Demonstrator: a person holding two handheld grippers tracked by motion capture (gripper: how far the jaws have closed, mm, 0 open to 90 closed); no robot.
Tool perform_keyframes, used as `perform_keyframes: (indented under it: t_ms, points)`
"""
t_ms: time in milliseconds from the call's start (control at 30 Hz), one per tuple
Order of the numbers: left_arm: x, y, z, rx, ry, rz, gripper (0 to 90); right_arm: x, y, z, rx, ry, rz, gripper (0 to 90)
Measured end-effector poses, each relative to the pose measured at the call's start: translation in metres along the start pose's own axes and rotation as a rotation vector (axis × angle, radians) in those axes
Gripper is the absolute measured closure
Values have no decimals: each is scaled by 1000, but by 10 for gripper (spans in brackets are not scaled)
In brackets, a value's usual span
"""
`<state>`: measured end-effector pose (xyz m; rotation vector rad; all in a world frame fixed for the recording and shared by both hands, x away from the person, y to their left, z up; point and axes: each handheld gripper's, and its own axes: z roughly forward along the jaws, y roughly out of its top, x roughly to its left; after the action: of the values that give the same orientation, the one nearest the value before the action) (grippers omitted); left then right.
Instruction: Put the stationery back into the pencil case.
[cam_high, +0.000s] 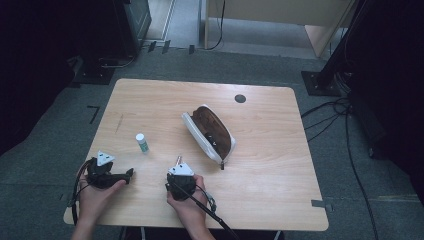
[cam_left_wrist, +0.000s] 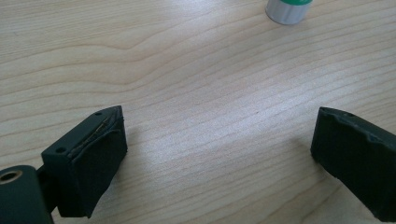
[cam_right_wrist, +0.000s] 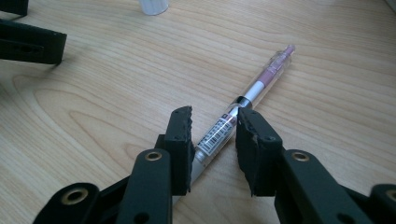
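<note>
A clear pen (cam_right_wrist: 262, 83) with a pink barrel and a barcode label lies flat on the wooden table (cam_high: 270, 165). My right gripper (cam_right_wrist: 214, 114) straddles its lower end, jaws narrow, a slim gap still showing beside the left pad, so it is open around the pen. In the high view that gripper (cam_high: 178, 165) points away from the person at the table's front middle. My left gripper (cam_left_wrist: 219, 116) stands wide open over bare wood, and in the high view (cam_high: 131, 173) it points right at the front left. A small white bottle (cam_high: 142, 143) with a green label stands upright just beyond it.
An open white pencil case (cam_high: 210, 132) with a brown lining lies slanted at the table's middle, beyond the right gripper. A dark round cable hole (cam_high: 240, 98) sits near the far edge. The bottle's base (cam_left_wrist: 287, 10) shows ahead of the left jaws.
</note>
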<state>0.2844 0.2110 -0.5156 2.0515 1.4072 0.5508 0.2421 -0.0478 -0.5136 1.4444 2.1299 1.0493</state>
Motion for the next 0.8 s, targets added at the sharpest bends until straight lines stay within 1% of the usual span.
perform_keyframes:
  t_ms: [100, 233, 367, 433, 467, 567, 633, 700, 767, 800]
  points:
    - [0, 0, 0, 1, 0, 0, 36, 2, -1, -2, 4, -15, -7, 662]
    - [0, 0, 0, 0, 1, 0, 35, 5, -3, -1, 30, -2, -11, 590]
    - [-1, 0, 0, 1, 1, 2, 36, 11, -4, -3, 39, -13, -48, 588]
    - [-1, 0, 0, 1, 0, 2, 36, 13, -6, -4, 40, -23, -68, 606]
    - [-1, 0, 0, 2, 0, 2, 36, 14, -6, -4, 39, -22, -70, 621]
    - [0, 0, 0, 2, 0, 4, 36, 13, -5, -5, 42, 12, -59, 680]
    - [0, 0, 0, 0, -1, 3, 36, 12, -5, -5, 46, 29, -64, 699]
    - [0, 0, 0, -1, -1, 3, 36, 9, -3, -5, 52, 45, -53, 727]
    - [0, 0, 0, -1, -2, 3, 36, 7, -1, -6, 50, 49, -50, 755]
    - [0, 0, 0, -1, -2, 3, 36, 6, -1, -7, 46, 41, -56, 779]
